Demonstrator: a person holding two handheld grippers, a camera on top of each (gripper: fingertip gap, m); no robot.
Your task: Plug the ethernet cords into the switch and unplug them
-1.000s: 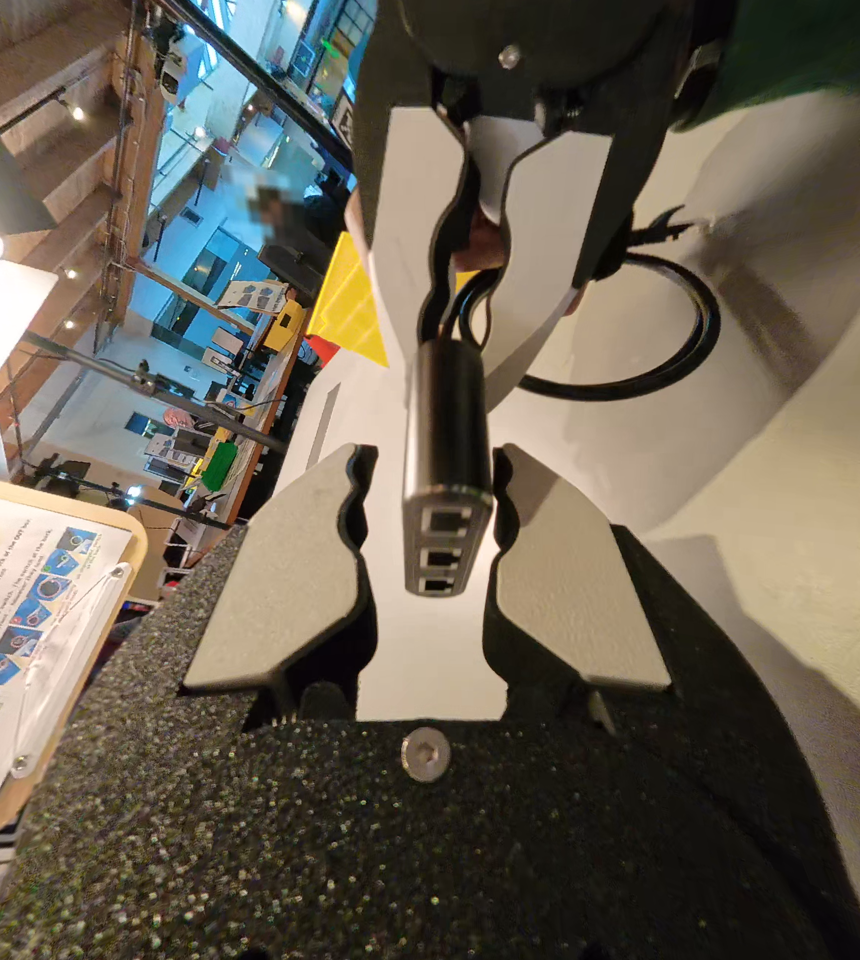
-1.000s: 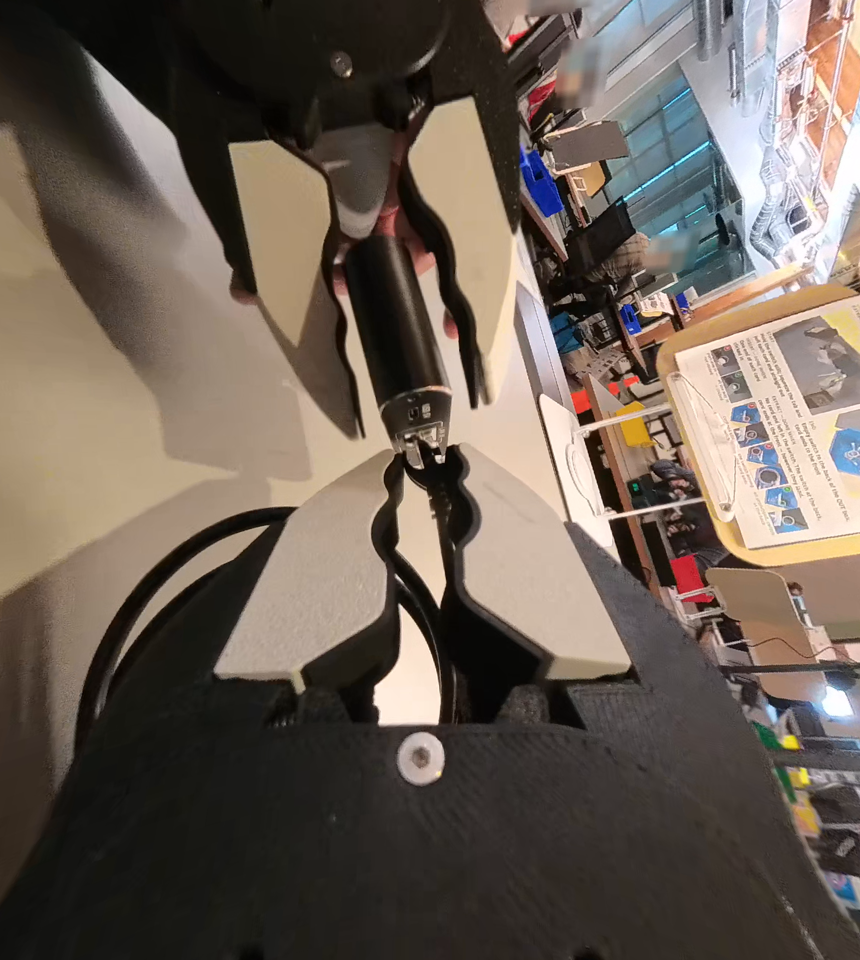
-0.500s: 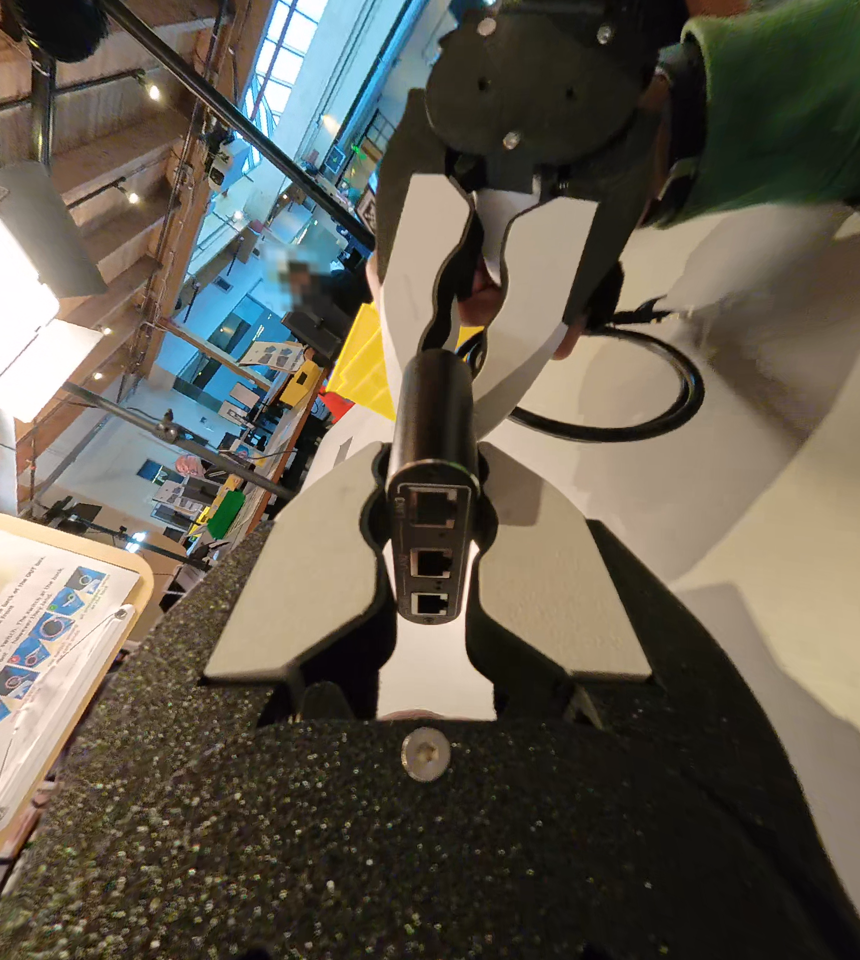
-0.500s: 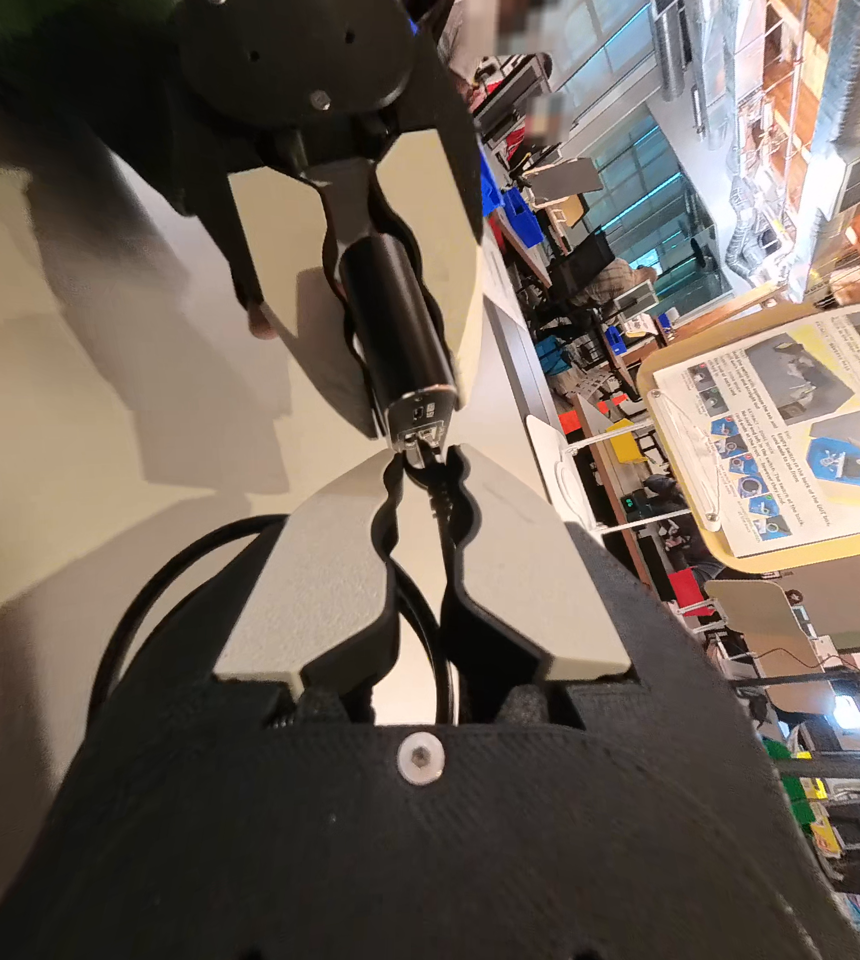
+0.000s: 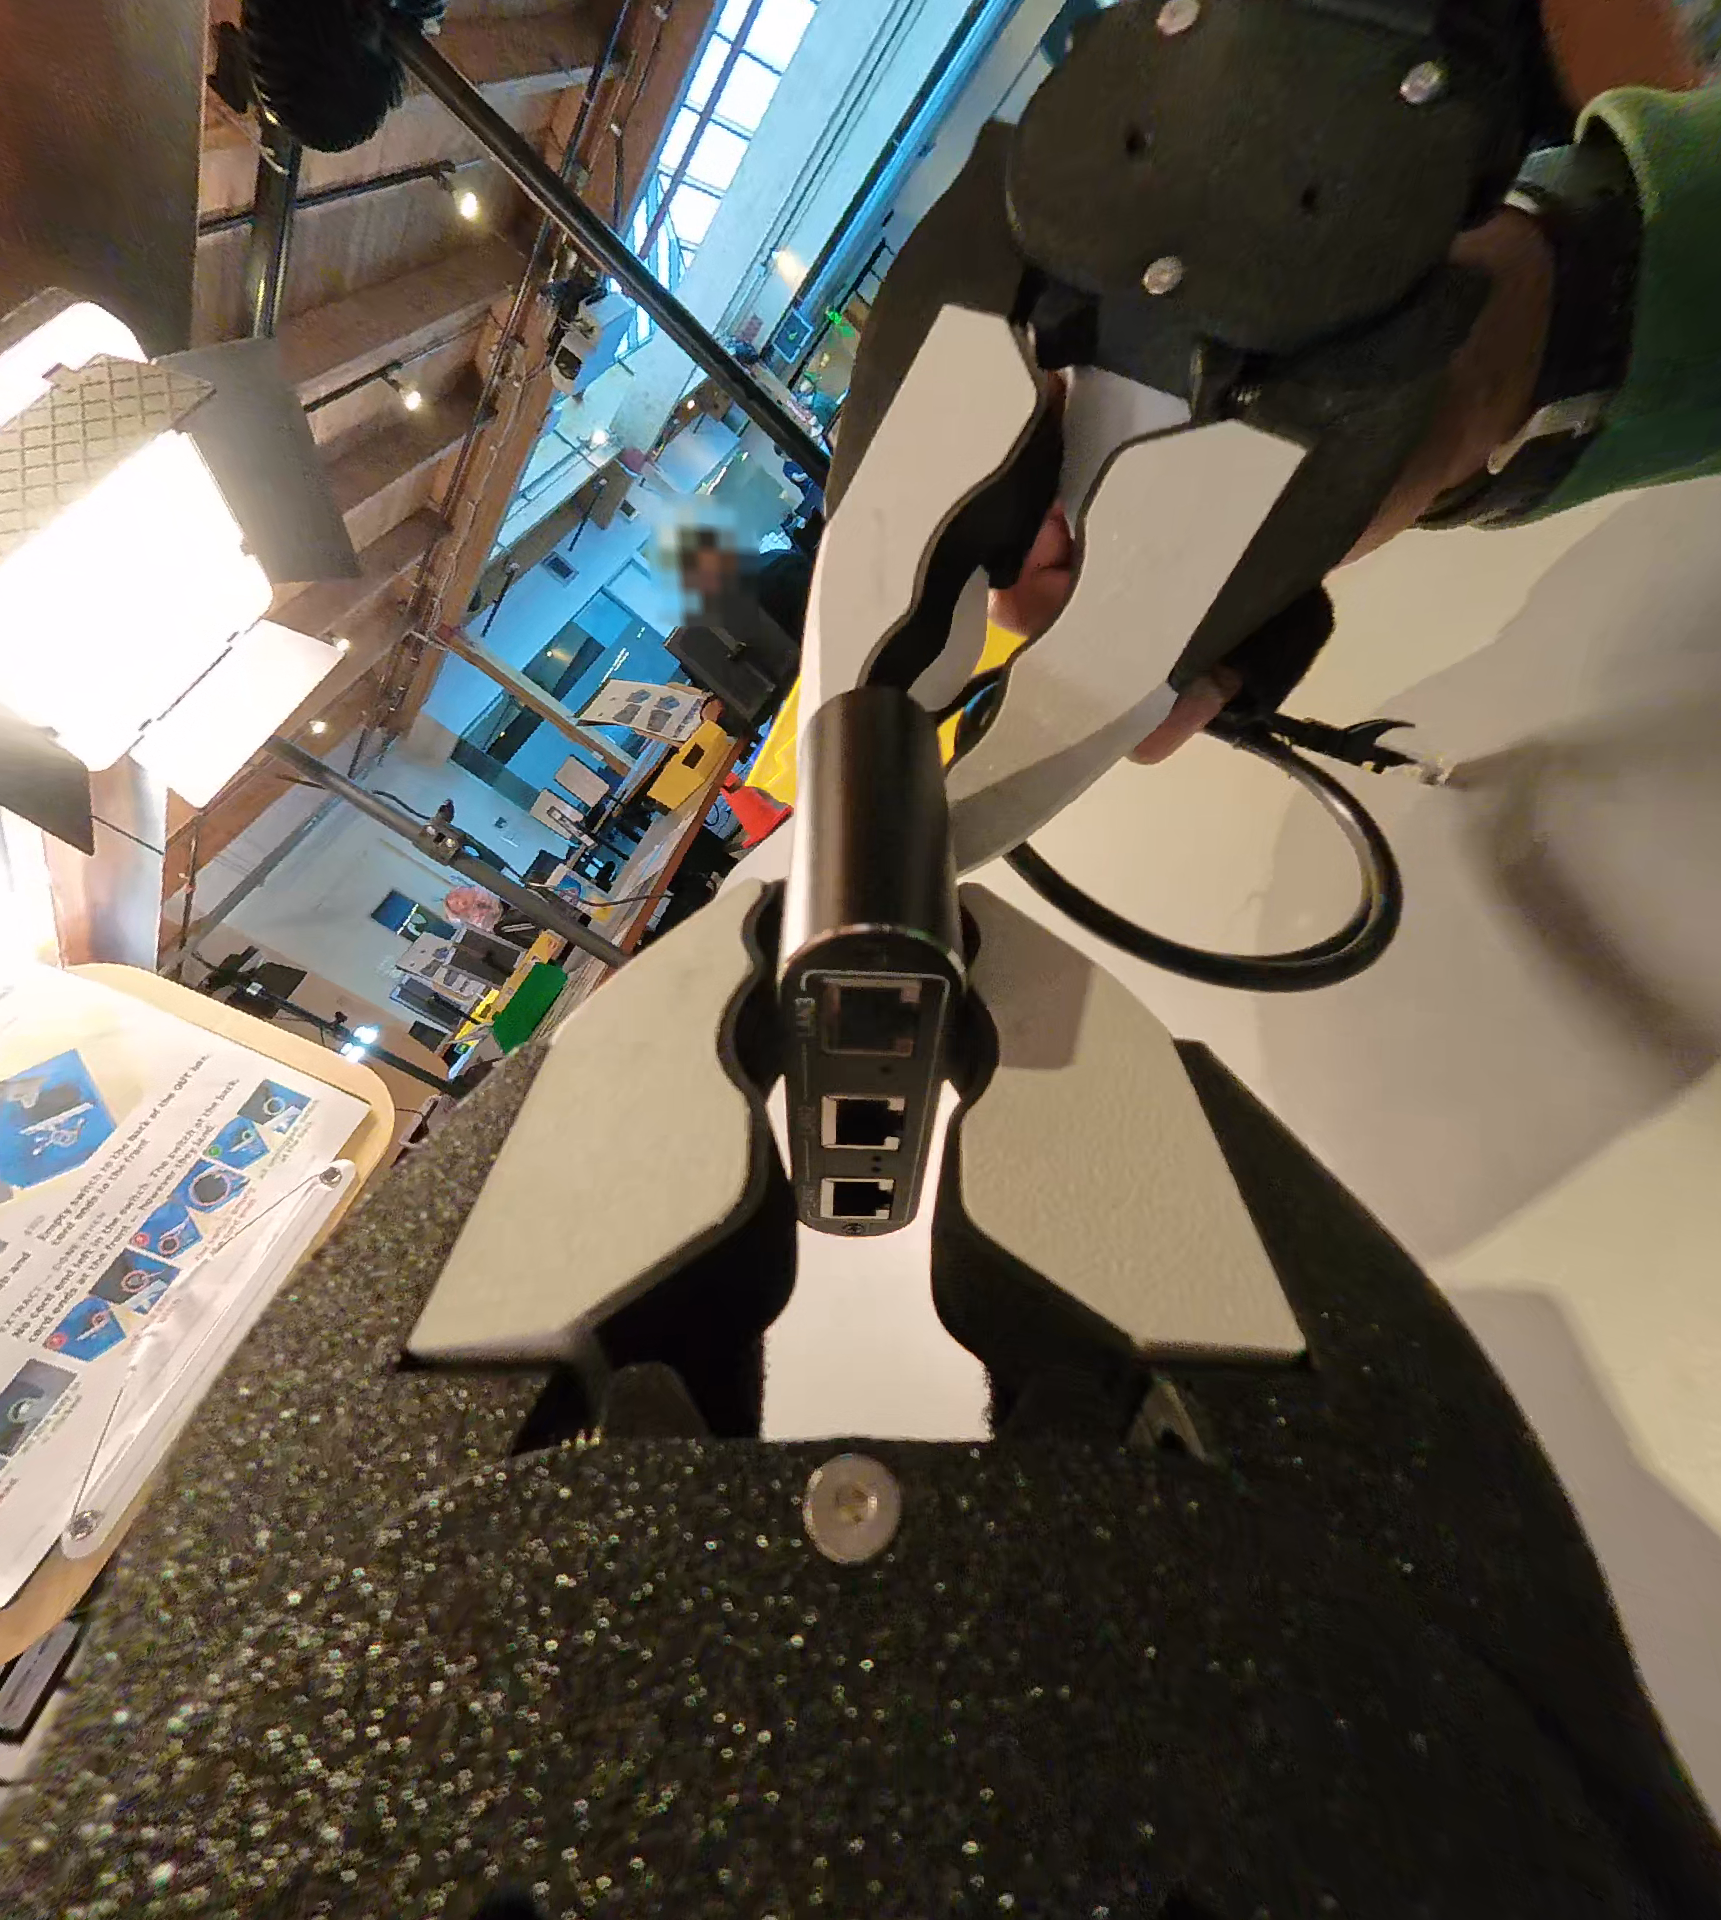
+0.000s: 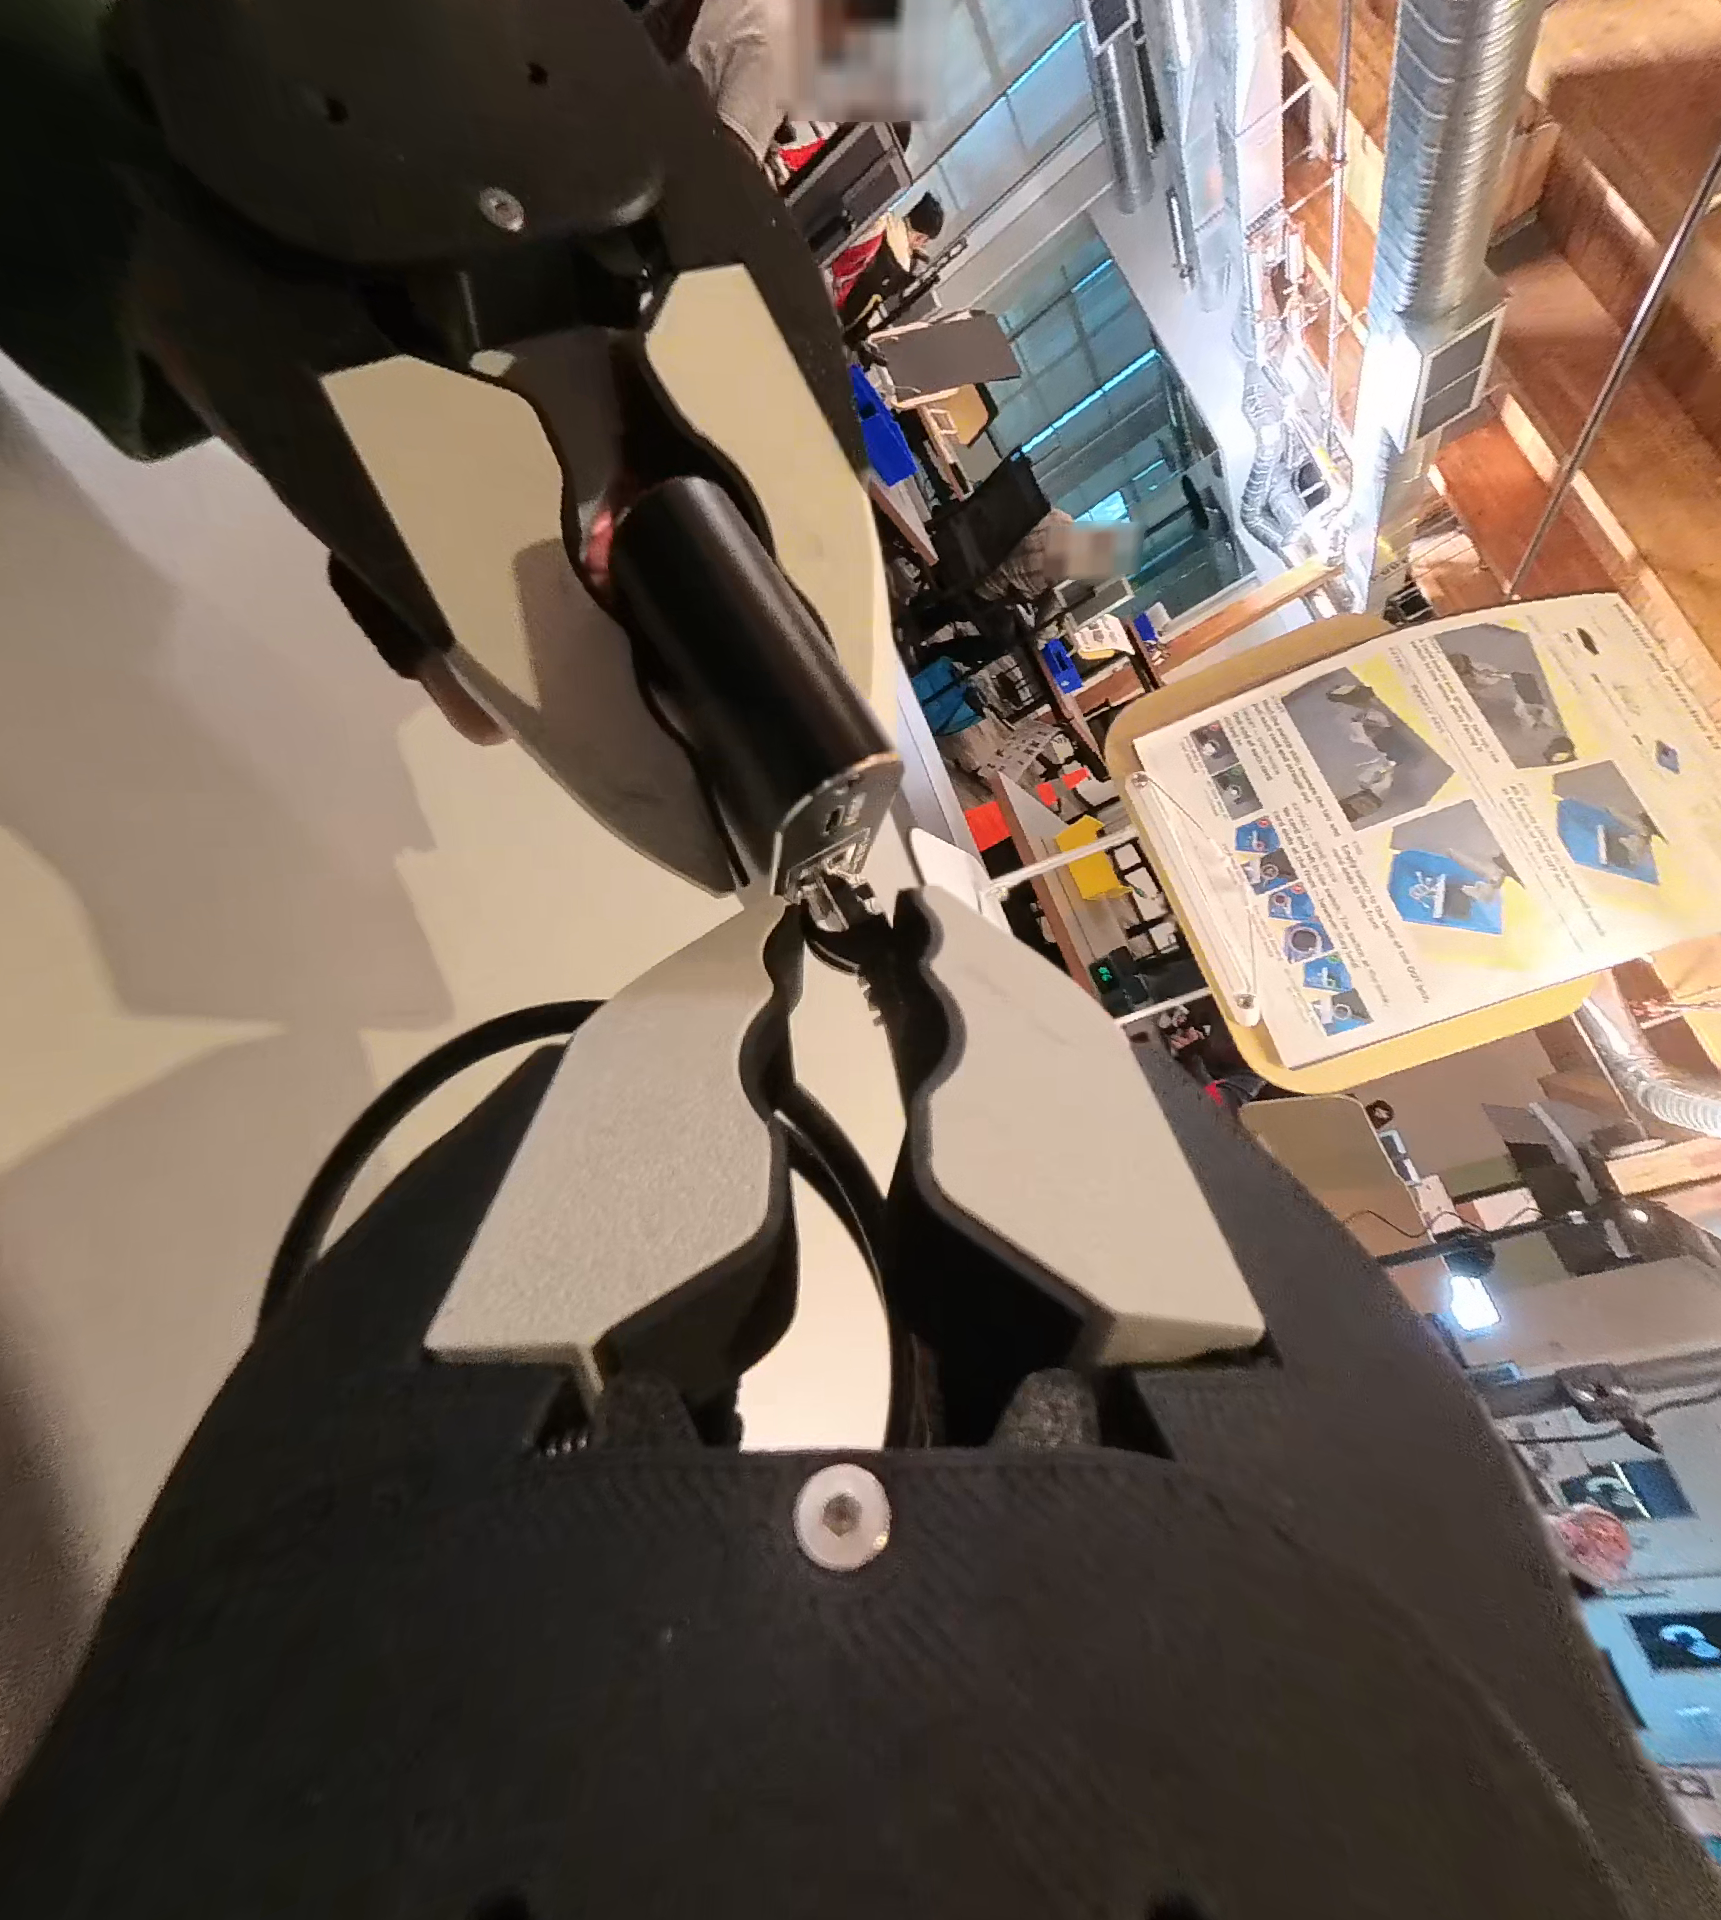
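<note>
The black cylindrical switch (image 5: 871,831) is held between my left gripper's (image 5: 861,914) fingers, which are shut on its body. Its end face with three empty ports (image 5: 861,1101) points at the left wrist camera. My right gripper (image 5: 923,665) faces it from beyond. In the right wrist view my right gripper (image 6: 840,909) is shut on the black ethernet cord (image 6: 357,1122) just behind its clear plug (image 6: 825,883). The plug sits at a port in the switch's (image 6: 731,665) near end; how deep is unclear. The left gripper (image 6: 648,675) shows behind.
Both grippers are above a white table (image 5: 1458,1039). The cord loops over it (image 5: 1355,914). An instruction sheet on a wooden board (image 5: 56,1247) stands beside the table and also shows in the right wrist view (image 6: 1458,831). A bright light panel (image 5: 87,582) is at the left. My left and right fingertips are right by each other.
My left gripper, open around the switch a second ago, has shut on it. The right gripper kept its hold on the cord plug. Both views have tilted.
</note>
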